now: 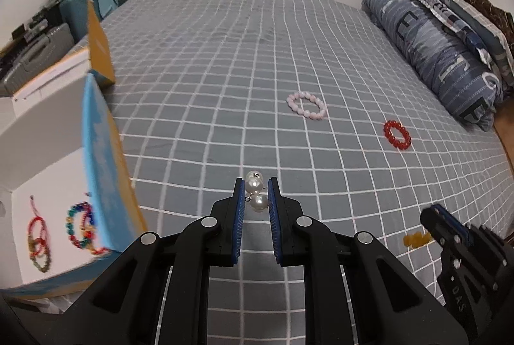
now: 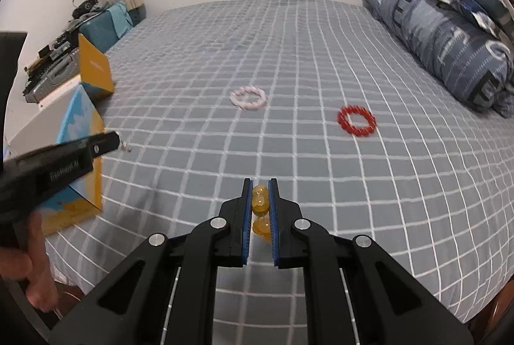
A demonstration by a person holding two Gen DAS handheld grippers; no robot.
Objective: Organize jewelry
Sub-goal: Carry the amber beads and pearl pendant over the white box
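My left gripper (image 1: 256,189) is shut on a white pearl bracelet (image 1: 256,194) and holds it above the grey checked bed, to the right of an open white box (image 1: 41,181) with blue and yellow flaps. Two beaded bracelets (image 1: 80,227) and a red cord bracelet (image 1: 38,235) lie inside the box. My right gripper (image 2: 260,190) is shut on a yellow bead bracelet (image 2: 259,205). A pink bead bracelet (image 1: 307,105) (image 2: 249,98) and a red bead bracelet (image 1: 397,134) (image 2: 356,121) lie flat on the bed, farther off.
A rolled blue quilt and pillows (image 1: 443,46) lie along the bed's right side. Beyond the box, at the left, stand a grey case (image 1: 38,59), a teal box and a lamp. The right gripper (image 1: 462,245) shows low right in the left wrist view.
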